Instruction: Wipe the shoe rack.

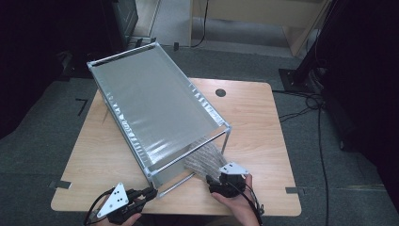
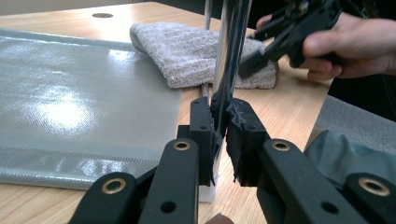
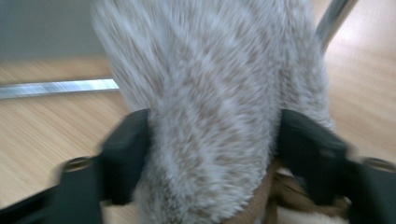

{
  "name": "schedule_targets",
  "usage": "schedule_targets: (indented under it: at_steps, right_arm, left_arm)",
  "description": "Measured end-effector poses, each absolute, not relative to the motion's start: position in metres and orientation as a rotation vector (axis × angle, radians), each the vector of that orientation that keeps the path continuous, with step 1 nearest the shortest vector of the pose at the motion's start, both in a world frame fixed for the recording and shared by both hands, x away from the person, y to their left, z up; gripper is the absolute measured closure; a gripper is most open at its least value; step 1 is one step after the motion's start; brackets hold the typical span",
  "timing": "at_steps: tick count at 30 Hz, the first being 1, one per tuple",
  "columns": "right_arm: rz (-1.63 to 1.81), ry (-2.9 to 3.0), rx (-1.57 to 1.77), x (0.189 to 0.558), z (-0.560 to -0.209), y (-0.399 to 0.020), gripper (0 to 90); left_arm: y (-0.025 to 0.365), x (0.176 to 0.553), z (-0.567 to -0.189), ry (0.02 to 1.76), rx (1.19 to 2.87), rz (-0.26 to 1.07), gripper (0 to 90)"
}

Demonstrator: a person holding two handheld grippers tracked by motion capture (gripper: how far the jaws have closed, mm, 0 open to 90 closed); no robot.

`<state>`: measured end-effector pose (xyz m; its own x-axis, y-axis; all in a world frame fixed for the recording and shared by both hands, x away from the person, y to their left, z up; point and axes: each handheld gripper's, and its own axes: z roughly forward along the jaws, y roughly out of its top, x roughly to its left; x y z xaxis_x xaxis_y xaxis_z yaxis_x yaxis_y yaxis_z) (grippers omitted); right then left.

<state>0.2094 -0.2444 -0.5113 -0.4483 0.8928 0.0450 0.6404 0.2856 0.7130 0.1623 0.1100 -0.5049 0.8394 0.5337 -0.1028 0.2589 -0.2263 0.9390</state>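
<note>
The left gripper (image 2: pixel 219 126) was clamped on the silver metal rack's post (image 2: pixel 224 60). The right gripper (image 3: pixel 212 144), jaws apart, straddled the fluffy grey towel (image 1: pixel 203 157) at 5 o'clock. Squeeze w/ care, then pull slowly.

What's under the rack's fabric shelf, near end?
A folded grey towel lies on the table under the rack; its far part is covered by the shelf.
</note>
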Motion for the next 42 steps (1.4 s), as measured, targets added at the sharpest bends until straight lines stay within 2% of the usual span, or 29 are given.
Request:
schedule_targets:
  at_steps: [1, 2, 3, 5, 10, 12, 16, 19, 21, 22, 25, 26, 28, 34, 42]
  right_arm:
    - [0.998, 2.2, 1.376, 0.209, -0.513, -0.245, 52.9]
    - [1.057, 2.215, 1.36, 0.209, -0.513, -0.246, 61.4]
    - [1.078, 2.221, 1.35, 0.209, -0.513, -0.246, 64.6]
    - [1.079, 2.19, 1.338, 0.21, -0.513, -0.239, 67.6]
    - [1.09, 2.05, 1.346, 0.218, -0.508, -0.21, 67.1]
    - [1.089, 1.981, 1.373, 0.221, -0.507, -0.206, 62.4]
    - [1.084, 1.953, 1.42, 0.227, -0.507, -0.207, 31.3]
    - [1.026, 2.034, 1.407, 0.225, -0.509, -0.212, 23.9]
    - [1.024, 2.075, 1.411, 0.223, -0.512, -0.215, 23.8]
    - [1.022, 2.085, 1.411, 0.221, -0.514, -0.216, 26.9]
    - [1.051, 2.108, 1.39, 0.218, -0.516, -0.219, 55.2]
    - [1.063, 2.109, 1.381, 0.218, -0.516, -0.219, 61.4]
    - [1.072, 2.1, 1.364, 0.217, -0.515, -0.217, 67.9]
    - [1.11, 2.11, 1.306, 0.215, -0.514, -0.194, 71.1]
    - [1.229, 2.386, 0.994, 0.188, -0.514, -0.137, 70.8]
  left_arm:
    - [0.11, 0.162, -0.505, 0.602, 1.818, 0.285, 81.3]
    - [0.11, 0.162, -0.505, 0.602, 1.816, 0.281, 81.3]
    - [0.11, 0.163, -0.505, 0.601, 1.815, 0.281, 81.3]
    - [0.109, 0.162, -0.505, 0.603, 1.813, 0.288, 81.2]
    - [0.107, 0.161, -0.505, 0.594, 1.819, 0.29, 81.4]
    - [0.106, 0.16, -0.505, 0.589, 1.821, 0.285, 81.4]
    - [0.108, 0.159, -0.505, 0.59, 1.818, 0.283, 81.1]
    - [0.109, 0.157, -0.502, 0.58, 1.798, 0.301, 79.5]
    - [0.108, 0.156, -0.499, 0.571, 1.784, 0.32, 77.0]
    - [0.108, 0.156, -0.498, 0.571, 1.777, 0.326, 76.6]
    - [0.107, 0.157, -0.497, 0.574, 1.777, 0.323, 80.2]
    - [0.107, 0.157, -0.497, 0.572, 1.778, 0.322, 80.9]
    - [0.107, 0.157, -0.497, 0.573, 1.778, 0.317, 81.5]
    - [0.108, 0.158, -0.498, 0.579, 1.773, 0.305, 81.6]
    - [0.108, 0.158, -0.498, 0.582, 1.772, 0.3, 81.6]
